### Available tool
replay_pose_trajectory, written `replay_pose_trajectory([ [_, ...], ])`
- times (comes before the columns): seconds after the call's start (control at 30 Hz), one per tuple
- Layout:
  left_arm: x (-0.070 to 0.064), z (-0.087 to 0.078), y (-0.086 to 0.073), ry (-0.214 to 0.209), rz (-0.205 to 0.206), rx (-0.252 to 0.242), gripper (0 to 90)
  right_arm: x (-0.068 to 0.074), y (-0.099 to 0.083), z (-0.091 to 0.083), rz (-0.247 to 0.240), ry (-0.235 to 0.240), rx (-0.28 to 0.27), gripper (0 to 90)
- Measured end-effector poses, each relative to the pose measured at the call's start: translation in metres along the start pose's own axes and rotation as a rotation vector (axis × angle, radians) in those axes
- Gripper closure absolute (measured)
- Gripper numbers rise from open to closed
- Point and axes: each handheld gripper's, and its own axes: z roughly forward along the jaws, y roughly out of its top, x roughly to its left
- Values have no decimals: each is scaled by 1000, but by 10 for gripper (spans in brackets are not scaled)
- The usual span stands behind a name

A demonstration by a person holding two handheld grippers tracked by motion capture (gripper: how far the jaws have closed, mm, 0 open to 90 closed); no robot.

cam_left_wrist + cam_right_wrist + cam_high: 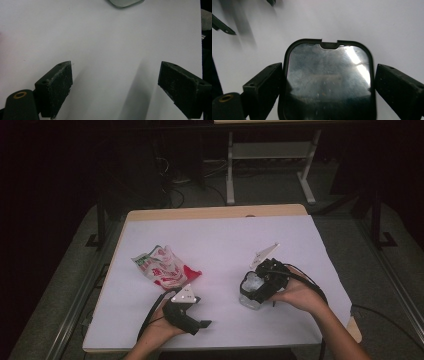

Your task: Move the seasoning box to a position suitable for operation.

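A clear container with a black-rimmed lid (328,75) stands on the white table (215,235), right of centre (247,281). My right gripper (328,82) is open, with one jaw on each side of the container, close to its walls; from above it (256,287) covers most of the box. My left gripper (199,312) rests near the front edge and points toward the container. It is open (115,85) above bare table, with nothing between its jaws, and the container's edge (125,3) shows far ahead of it.
A crumpled red, white and green snack bag (165,266) lies left of centre, just behind the left gripper. Beyond the table's far edge are a white table frame (230,170) and cables on the floor. A cable (312,282) trails from the right gripper.
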Motion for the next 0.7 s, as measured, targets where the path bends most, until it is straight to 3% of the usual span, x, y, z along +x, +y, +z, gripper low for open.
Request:
replay_pose_trajectory([
  [0.2, 0, 0, 0, -1, 2, 0, 119, 0, -9, -19, 12, -3, -46, 86],
  [0.4, 0, 0, 0, 1, 6, 0, 119, 4, -26, -35, 55, 9, -90, 88],
  [0.7, -1, 2, 0, -3, 2, 8, 119, 8, -63, -42, 104, -3, -154, 139],
])
